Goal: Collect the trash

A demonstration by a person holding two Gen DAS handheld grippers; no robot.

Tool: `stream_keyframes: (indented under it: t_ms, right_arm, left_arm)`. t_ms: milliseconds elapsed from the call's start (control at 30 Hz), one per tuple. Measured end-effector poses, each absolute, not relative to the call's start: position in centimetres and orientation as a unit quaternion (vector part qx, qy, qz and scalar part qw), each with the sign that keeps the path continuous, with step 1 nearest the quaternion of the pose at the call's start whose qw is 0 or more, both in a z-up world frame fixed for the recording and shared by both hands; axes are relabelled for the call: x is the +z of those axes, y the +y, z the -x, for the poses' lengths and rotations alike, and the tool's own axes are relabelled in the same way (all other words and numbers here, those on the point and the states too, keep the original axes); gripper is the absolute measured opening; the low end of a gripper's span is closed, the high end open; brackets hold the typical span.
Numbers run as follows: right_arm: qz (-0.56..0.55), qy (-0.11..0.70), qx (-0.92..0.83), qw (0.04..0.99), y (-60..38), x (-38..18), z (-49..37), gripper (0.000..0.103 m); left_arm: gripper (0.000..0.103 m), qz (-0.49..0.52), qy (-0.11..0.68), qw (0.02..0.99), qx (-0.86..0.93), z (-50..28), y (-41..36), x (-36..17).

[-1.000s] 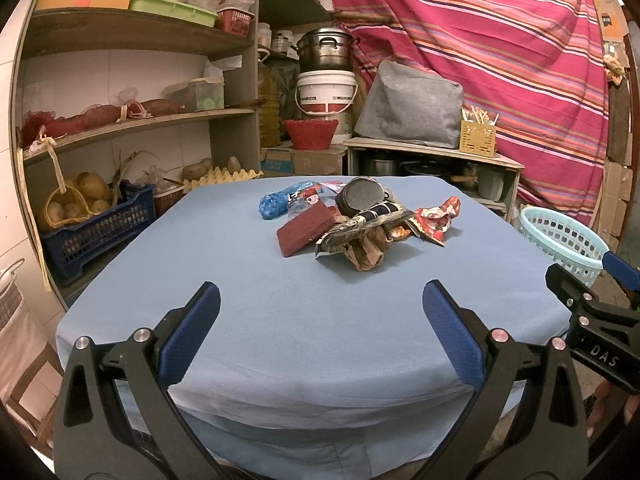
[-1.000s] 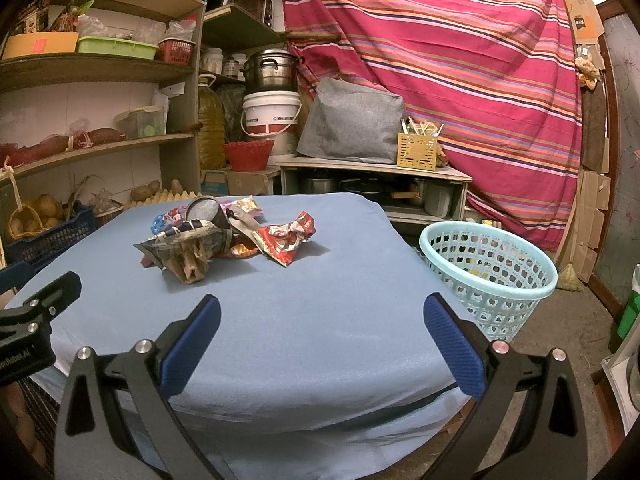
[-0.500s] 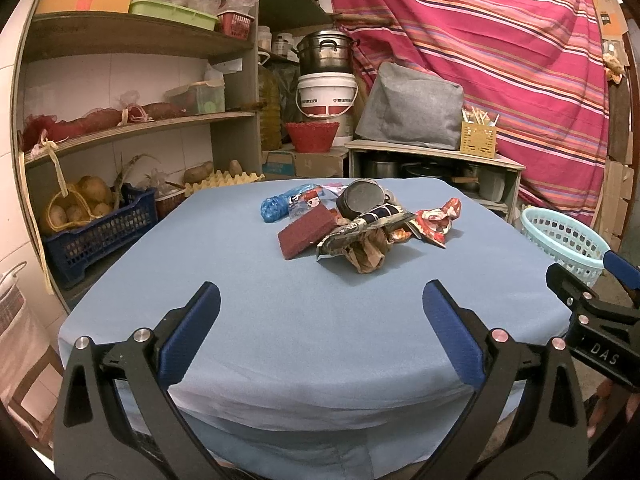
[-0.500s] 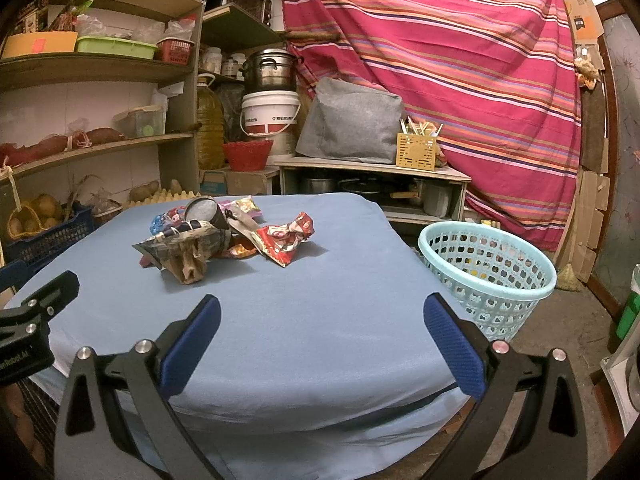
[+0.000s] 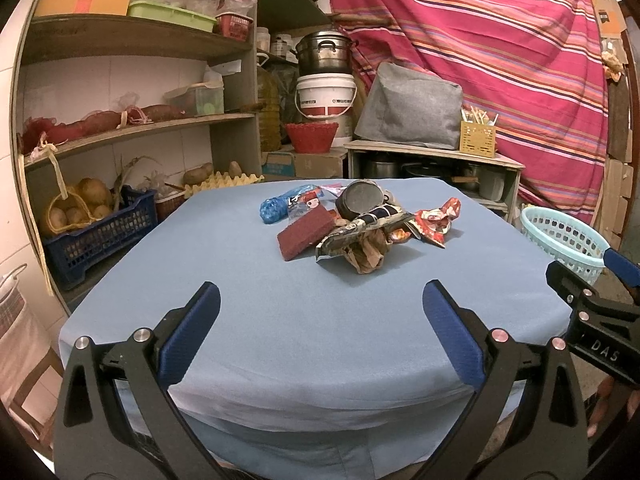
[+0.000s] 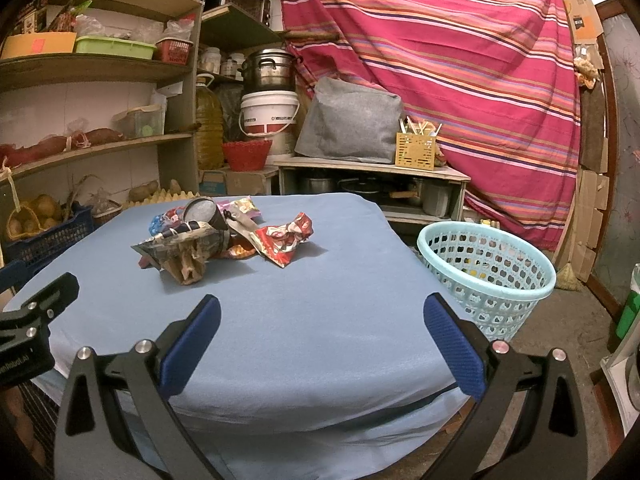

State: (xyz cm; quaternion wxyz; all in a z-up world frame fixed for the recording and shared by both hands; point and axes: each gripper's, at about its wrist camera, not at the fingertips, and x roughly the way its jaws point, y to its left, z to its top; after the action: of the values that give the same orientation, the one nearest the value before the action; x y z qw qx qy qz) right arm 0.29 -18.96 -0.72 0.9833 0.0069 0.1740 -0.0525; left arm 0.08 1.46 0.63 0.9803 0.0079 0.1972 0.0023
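Note:
A heap of trash lies mid-table on the blue cloth (image 5: 280, 320): a dark red block (image 5: 306, 232), a blue crumpled bag (image 5: 276, 205), a grey tin can (image 5: 356, 200), a crumpled brown paper (image 5: 366, 254) and a red wrapper (image 5: 436, 218). From the right wrist view the same brown paper (image 6: 188, 264), can (image 6: 202, 212) and red wrapper (image 6: 286, 238) show. A pale blue basket (image 6: 486, 264) stands on the floor right of the table. My left gripper (image 5: 320, 332) and right gripper (image 6: 320, 332) both hover open over the near edge, holding nothing.
Wooden shelves (image 5: 132, 128) with potatoes, a blue crate (image 5: 94, 232) and boxes fill the left wall. A low cabinet (image 6: 372, 168) with pots, a white bucket (image 5: 326, 96) and a striped red curtain (image 6: 460, 60) stand behind the table. The right gripper's body (image 5: 600, 316) shows at right.
Both grippers have drifted slightly; the trash heap sits a little lower and nearer in the left wrist view. Nothing was grasped or moved on the table.

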Motion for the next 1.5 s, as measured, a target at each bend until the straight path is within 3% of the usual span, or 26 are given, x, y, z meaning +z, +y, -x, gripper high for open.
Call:
stream_keyframes:
  t_ms: [1500]
  right_arm:
    - [-0.001, 0.189, -0.056, 0.98, -19.5, -0.4, -2.9, 0.099]
  left_arm:
    - [0.098, -0.006, 0.218, 0.976, 0.018, -2.6, 4.1, 1.3]
